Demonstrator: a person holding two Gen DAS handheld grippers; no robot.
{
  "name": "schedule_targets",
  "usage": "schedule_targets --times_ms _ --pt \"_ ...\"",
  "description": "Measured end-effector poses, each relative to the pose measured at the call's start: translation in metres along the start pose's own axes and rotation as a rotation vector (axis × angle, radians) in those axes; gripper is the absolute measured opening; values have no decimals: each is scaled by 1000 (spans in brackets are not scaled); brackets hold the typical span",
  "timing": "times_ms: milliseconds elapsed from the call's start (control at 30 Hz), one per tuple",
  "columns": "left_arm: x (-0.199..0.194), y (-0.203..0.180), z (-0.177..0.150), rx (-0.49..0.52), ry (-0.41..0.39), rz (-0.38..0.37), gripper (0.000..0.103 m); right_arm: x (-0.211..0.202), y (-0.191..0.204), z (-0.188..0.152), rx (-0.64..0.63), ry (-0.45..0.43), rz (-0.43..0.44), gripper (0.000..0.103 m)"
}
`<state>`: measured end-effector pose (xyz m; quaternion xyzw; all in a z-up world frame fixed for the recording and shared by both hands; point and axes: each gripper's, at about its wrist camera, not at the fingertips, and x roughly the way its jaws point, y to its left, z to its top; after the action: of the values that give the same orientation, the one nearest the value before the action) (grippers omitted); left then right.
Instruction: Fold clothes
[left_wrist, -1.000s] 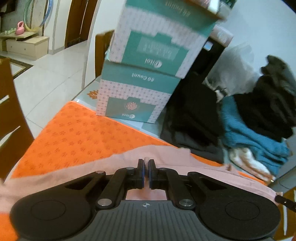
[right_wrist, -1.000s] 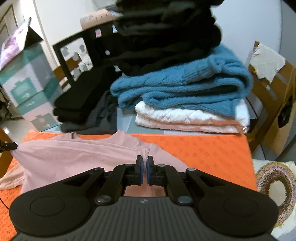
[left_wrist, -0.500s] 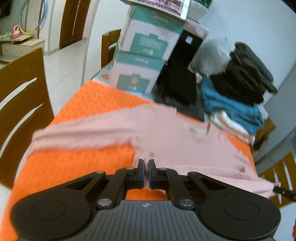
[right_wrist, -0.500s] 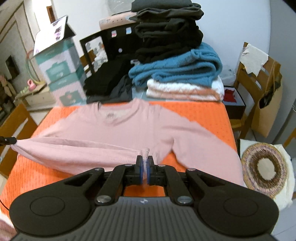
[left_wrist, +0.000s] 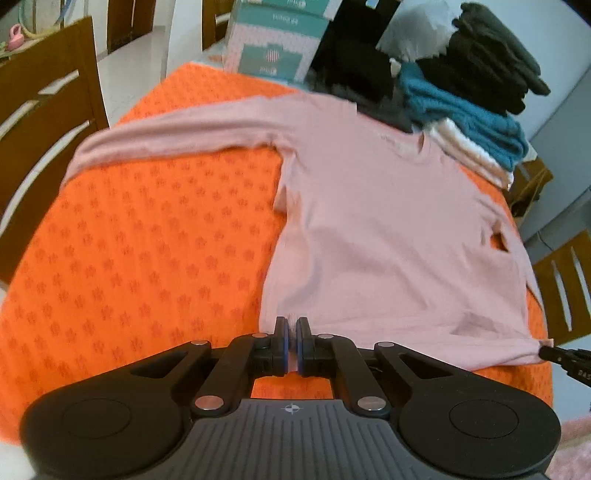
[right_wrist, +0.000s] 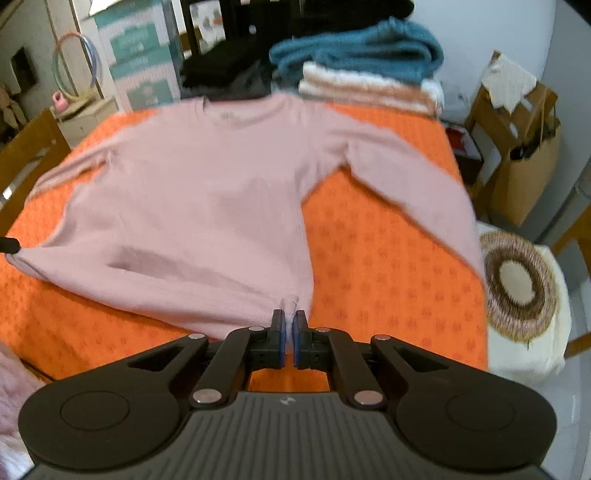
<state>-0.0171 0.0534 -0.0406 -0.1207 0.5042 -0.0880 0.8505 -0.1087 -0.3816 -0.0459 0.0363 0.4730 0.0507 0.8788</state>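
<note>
A pink long-sleeved sweater (left_wrist: 376, 229) (right_wrist: 192, 199) lies spread on the orange tablecloth (left_wrist: 147, 258) (right_wrist: 388, 266), collar toward the far side, sleeves out to both sides. My left gripper (left_wrist: 292, 325) is shut on the hem at the sweater's left bottom corner. My right gripper (right_wrist: 289, 318) is shut on the hem at the right bottom corner. Each gripper's tip shows at the edge of the other view, pinching pink cloth: the right gripper (left_wrist: 554, 354) and the left gripper (right_wrist: 9, 244). The hem is stretched between them.
Folded clothes are stacked at the table's far side: a teal knit (right_wrist: 358, 51) on white and peach pieces, black garments (left_wrist: 480, 55). Teal-and-pink boxes (left_wrist: 273, 48) stand far left. Wooden chairs (left_wrist: 40, 110) flank the table. A woven round mat (right_wrist: 517, 280) lies on a seat at right.
Both grippers have pulled back toward the near edge with the hem, dragging the sweater flat across the cloth. The whole garment now shows, with its sleeves spread.
</note>
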Motion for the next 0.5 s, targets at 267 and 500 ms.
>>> schedule_targets --times_ms 267,500 --pt "0 3 -17 21 20 12 7 11 -5 -10 -17 37 17 6" --pt "-10 1 -36 84 22 33 8 7 -6 -16 -34 58 29 7"
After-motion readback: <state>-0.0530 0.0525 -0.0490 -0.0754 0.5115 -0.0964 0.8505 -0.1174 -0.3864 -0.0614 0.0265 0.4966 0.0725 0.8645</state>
